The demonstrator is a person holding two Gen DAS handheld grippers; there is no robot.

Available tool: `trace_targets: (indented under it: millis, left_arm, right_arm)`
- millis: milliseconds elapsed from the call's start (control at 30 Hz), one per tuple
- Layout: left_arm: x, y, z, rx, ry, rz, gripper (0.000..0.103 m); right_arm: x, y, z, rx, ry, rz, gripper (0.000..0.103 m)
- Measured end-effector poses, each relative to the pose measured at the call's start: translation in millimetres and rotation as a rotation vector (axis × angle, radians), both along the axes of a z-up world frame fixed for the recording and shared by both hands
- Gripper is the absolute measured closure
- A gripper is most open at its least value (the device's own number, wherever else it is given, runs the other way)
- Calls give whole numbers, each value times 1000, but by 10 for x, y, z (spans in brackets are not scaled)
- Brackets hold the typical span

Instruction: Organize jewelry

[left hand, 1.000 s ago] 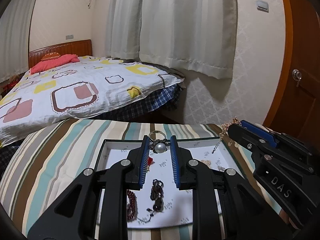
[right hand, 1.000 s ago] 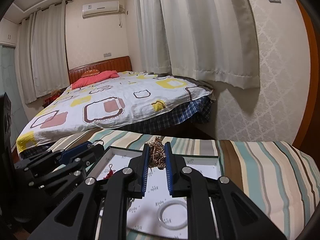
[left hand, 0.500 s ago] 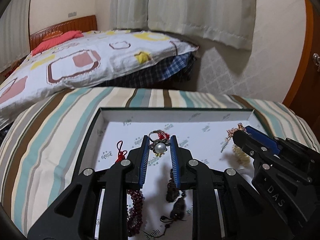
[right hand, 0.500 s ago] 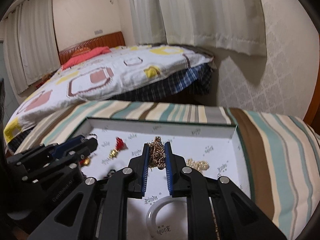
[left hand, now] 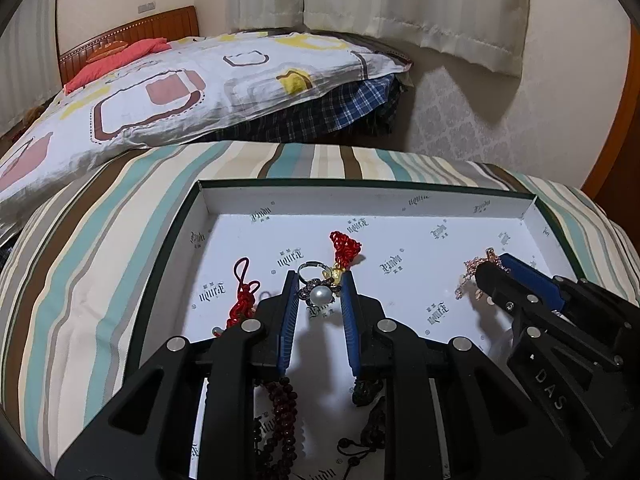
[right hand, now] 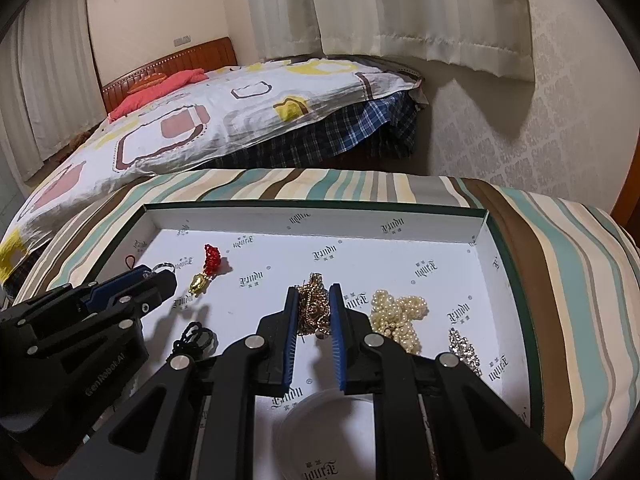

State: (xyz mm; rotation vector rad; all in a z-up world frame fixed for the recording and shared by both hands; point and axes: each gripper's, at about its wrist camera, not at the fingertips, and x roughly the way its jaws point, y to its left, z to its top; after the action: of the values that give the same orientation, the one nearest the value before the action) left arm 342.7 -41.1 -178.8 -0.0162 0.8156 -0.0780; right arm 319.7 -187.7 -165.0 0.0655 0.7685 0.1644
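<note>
A white tray [left hand: 360, 200] with a dark green rim lies on a striped cloth. My left gripper [left hand: 318, 280] is low over its left half, shut on a pearl ring [left hand: 321, 296] held between the blue pads. From the right wrist view, that left gripper [right hand: 160, 276] shows at the left with the ring's band [right hand: 163, 266] at its tip. My right gripper [right hand: 313, 290] is shut on a bunched gold chain [right hand: 314, 308] just above the tray floor [right hand: 320, 220]. In the left wrist view the right gripper [left hand: 486, 270] has the chain [left hand: 468, 276] dangling from its tip.
In the tray lie a red knot charm with a gold piece [left hand: 345, 246], a red cord charm [left hand: 244, 296], dark red beads [left hand: 282, 408], a pearl strand [right hand: 400, 312], a rhinestone piece [right hand: 464, 346] and a white bangle [right hand: 320, 420]. A bed [left hand: 180, 80] stands behind.
Both grippers have sunk toward the tray and tipped further down, each keeping its piece. The tray now fills more of both views.
</note>
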Motion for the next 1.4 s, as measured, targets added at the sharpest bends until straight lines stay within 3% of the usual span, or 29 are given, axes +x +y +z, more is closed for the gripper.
trace_targets:
  millis: [267, 333, 433, 567, 900, 1033, 1200, 1267, 1400]
  left_arm:
    - [36, -8, -62, 0, 33, 1, 82]
    - [38, -2, -55, -3, 33, 5, 77]
    - [39, -5, -52, 0, 32, 7, 72]
    - [26, 0, -32, 1, 18, 11, 56]
    - [12, 14, -33, 7, 11, 15, 49]
    - [-20, 43, -9, 16, -3, 40, 39]
    - [-73, 80, 25, 39, -21, 67, 27]
    - [-95, 101, 38, 39, -27, 73, 18]
    - [-152, 92, 86, 43, -47, 72, 14]
  right_arm:
    - [29, -9, -10, 4, 21, -5, 87]
    - [39, -5, -9, 0, 26, 1, 85]
    - [37, -3, -10, 4, 26, 0, 80]
    - [34, -1, -7, 3, 21, -1, 69]
    - [-6, -34, 29, -5, 5, -19, 53]
    - [-36, -72, 48, -13, -3, -31, 46]
    - [-100, -128, 100, -29, -25, -57, 27]
    - [-130, -164, 126, -26, -37, -66, 23]
    - [-180, -201, 145, -36, -47, -75, 19]
